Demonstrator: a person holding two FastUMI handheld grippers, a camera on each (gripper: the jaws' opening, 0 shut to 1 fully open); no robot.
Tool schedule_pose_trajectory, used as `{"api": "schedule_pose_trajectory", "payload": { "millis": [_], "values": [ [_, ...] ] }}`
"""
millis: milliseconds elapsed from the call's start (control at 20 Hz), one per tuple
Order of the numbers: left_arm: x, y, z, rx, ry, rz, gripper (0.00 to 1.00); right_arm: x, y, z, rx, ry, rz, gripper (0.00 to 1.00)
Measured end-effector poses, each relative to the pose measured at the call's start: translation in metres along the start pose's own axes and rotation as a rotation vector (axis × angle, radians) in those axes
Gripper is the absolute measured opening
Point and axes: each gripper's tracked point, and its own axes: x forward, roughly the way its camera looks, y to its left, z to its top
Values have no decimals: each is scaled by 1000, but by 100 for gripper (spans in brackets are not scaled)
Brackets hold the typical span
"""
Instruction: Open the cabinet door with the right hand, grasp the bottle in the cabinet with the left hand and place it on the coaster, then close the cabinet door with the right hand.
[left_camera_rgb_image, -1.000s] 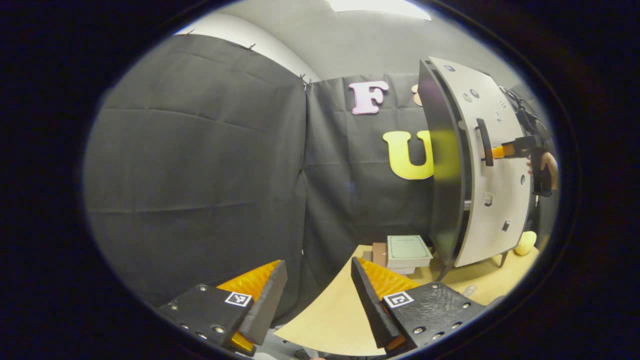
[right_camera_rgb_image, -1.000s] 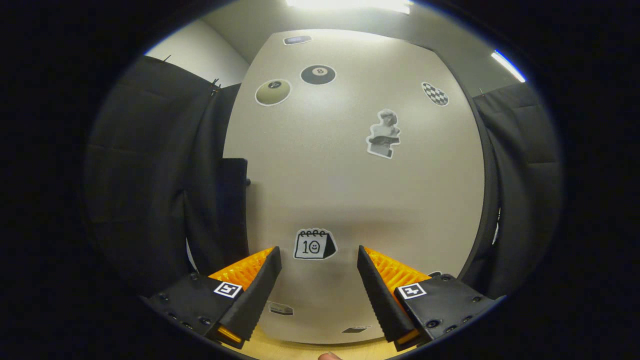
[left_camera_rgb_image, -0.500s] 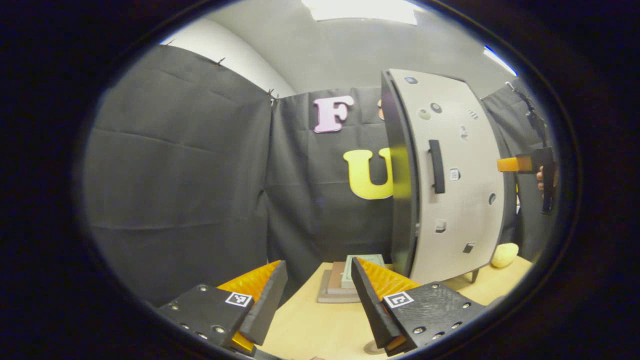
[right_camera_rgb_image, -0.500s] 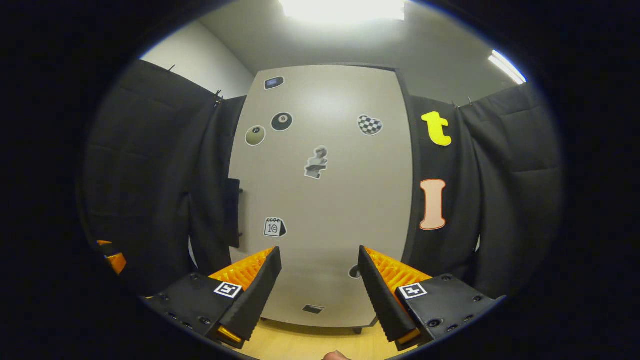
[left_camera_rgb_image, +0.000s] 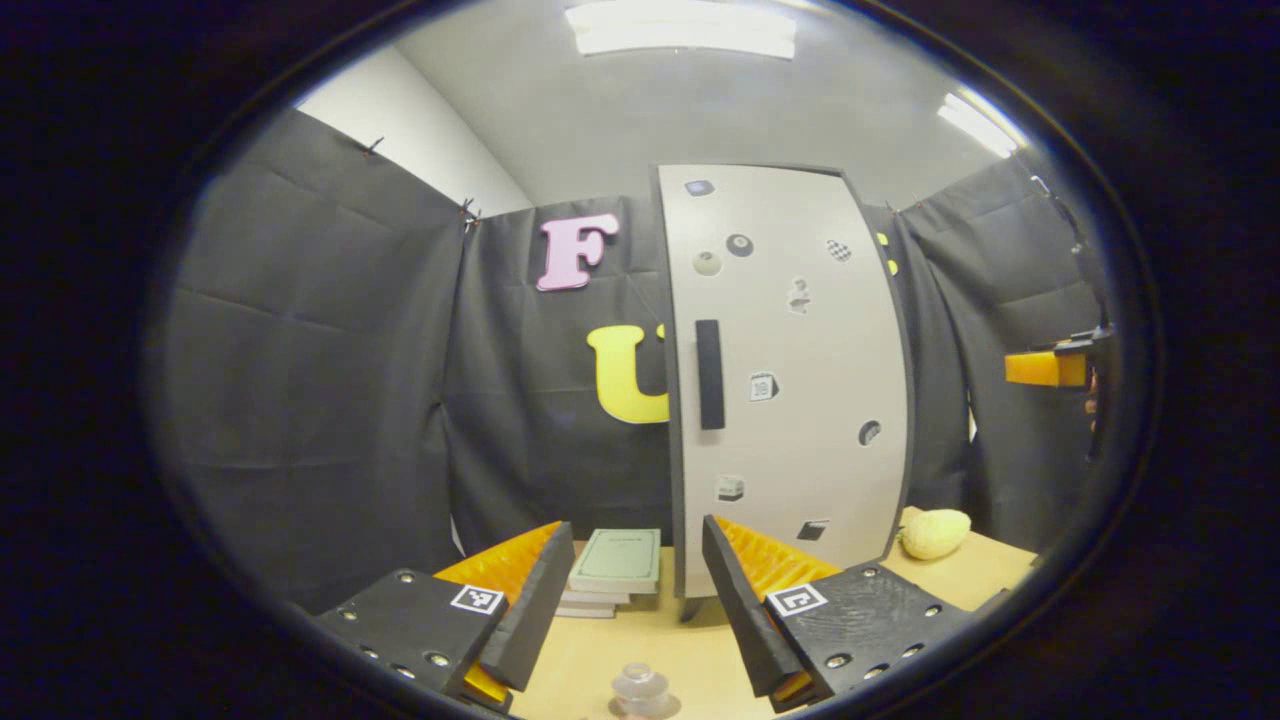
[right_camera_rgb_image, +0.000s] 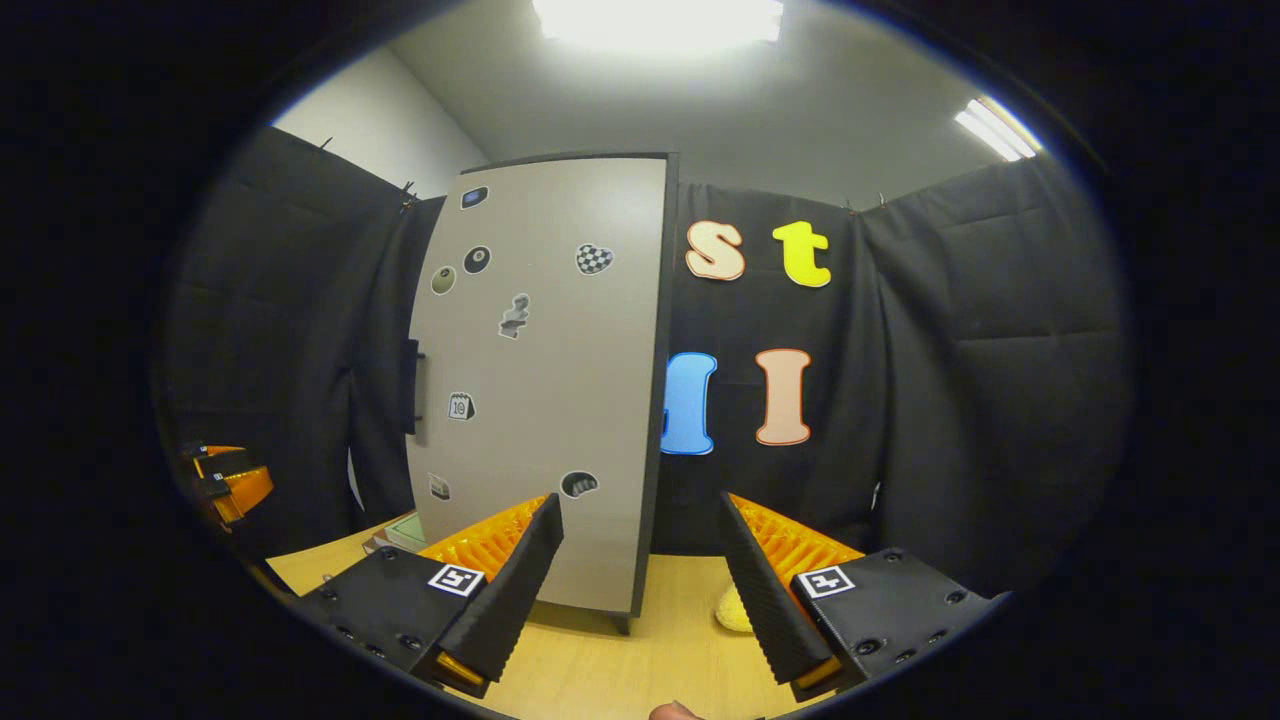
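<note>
**Door shut, bottle out on table**

We see the cabinet door (left_camera_rgb_image: 790, 380) closed, handle (left_camera_rgb_image: 709, 374) at its left edge. Bottle (left_camera_rgb_image: 640, 690) stands on the table (left_camera_rgb_image: 960, 575), w/ coaster under it. Left gripper (left_camera_rgb_image: 628, 600) fingers spread, empty, just above bottle. Right gripper (right_camera_rgb_image: 640, 580) also spread, empty, facing the door. Books (left_camera_rgb_image: 615, 565) by cabinet.

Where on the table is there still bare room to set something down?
Bare table lies in front of the cabinet, between the books on its left and the yellow lump on its right. Nearer the left gripper, the bottle takes the spot.
</note>
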Motion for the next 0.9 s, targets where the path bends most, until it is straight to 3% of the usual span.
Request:
{"api": "schedule_pose_trajectory", "payload": {
  "millis": [350, 400, 450, 600, 700, 900],
  "values": [
    [-20, -50, 27, 42, -37, 13, 77, -48, -72, -35, -8, 26, -49, 98],
    [-22, -54, 29, 46, -39, 6, 83, -54, -77, -41, -10, 34, -60, 98],
    [-25, -57, 32, 47, -42, -6, 77, -60, -81, -44, -8, 35, -72, 98],
    [-29, -58, 33, 61, -42, -35, 82, -77, -82, -47, 13, 23, -99, 98],
    [-32, -55, 33, 65, -42, -43, 77, -84, -74, -47, 31, 16, -98, 98],
    [-33, -46, 27, 46, -39, -64, 80, -93, -60, -39, 26, 2, -105, 98]
  ]
}}
